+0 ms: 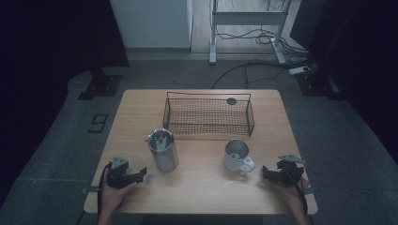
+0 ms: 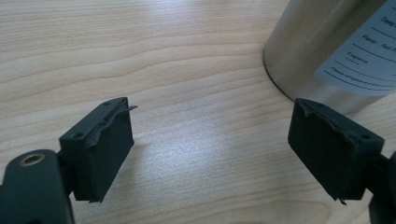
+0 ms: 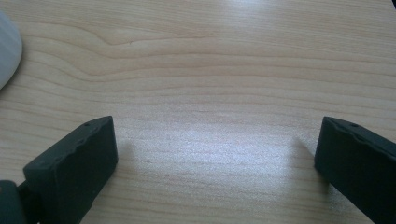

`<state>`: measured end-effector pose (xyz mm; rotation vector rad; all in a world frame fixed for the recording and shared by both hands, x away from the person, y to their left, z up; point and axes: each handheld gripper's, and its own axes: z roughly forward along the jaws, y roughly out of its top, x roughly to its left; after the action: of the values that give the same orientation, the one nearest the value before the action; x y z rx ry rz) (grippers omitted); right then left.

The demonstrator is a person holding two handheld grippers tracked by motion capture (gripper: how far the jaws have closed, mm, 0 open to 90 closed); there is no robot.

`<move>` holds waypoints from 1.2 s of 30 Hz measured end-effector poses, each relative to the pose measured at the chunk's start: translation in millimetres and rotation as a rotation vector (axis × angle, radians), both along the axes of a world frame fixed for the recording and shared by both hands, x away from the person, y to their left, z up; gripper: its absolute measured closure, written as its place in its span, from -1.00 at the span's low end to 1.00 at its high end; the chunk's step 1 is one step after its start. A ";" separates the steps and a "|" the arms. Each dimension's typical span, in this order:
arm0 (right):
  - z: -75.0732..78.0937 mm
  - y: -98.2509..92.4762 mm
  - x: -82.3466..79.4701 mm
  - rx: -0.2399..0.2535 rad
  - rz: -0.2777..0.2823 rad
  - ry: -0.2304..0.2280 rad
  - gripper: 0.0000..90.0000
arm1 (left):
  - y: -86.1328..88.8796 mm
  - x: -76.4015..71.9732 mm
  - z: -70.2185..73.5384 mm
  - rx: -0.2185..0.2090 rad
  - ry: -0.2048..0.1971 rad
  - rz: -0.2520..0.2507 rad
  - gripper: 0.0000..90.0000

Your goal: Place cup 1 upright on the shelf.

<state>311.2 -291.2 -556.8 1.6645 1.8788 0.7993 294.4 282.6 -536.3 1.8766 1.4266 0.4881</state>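
Steel canister [image 1: 163, 150] stood upright left of table centre, label [image 2: 369, 56] facing left gripper [image 1: 139, 175]; canister at its 1 o'clock, near, not touching. Jaws wide apart, nothing between, likely lined up for side grasp. White mug [image 1: 237, 156] upright right of centre, handle toward 5 o'clock, handy for right gripper [image 1: 266, 172]; its jaws also wide, empty, over bare table [image 3: 201, 70]. Wire basket [image 1: 209, 116] at 12 o'clock, probably destination.

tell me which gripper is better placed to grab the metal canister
Left. The left gripper rests just beside the metal canister, jaws open, and its own view has the canister wall right past one jaw. The right gripper sits nearer the white mug.
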 end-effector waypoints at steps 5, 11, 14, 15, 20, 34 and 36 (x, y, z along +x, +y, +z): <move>0.0 -0.2 0.6 0.002 -0.010 0.001 -1.00 | 0.1 -0.4 1.5 -0.006 -0.008 -0.002 -0.69; 0.0 -0.8 0.7 0.001 -0.018 0.000 -1.00 | 4.2 -0.3 3.5 -0.024 -0.014 0.006 -0.69; 0.0 -1.0 0.7 0.001 -0.019 0.000 -1.00 | 6.0 -1.2 5.8 -0.032 -0.023 0.007 -0.68; 0.0 -0.9 0.7 0.001 -0.021 0.000 -1.00 | 6.4 -1.5 6.6 -0.033 -0.025 0.007 -0.68; -0.1 -0.9 0.7 0.001 -0.021 0.000 -1.00 | 6.5 -2.7 10.0 -0.034 -0.037 0.010 -0.68; -0.1 -1.0 0.7 0.001 -0.021 0.000 -1.00 | -1.1 -14.2 30.6 -0.062 -0.092 -0.027 -0.69; -0.1 -1.0 0.7 0.001 -0.021 0.000 -1.00 | -2.6 -15.5 33.5 -0.066 -0.098 -0.035 -0.69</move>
<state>311.9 -292.2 -556.8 1.6820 1.8579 0.7924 278.9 280.0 -502.8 1.7971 1.3279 0.5034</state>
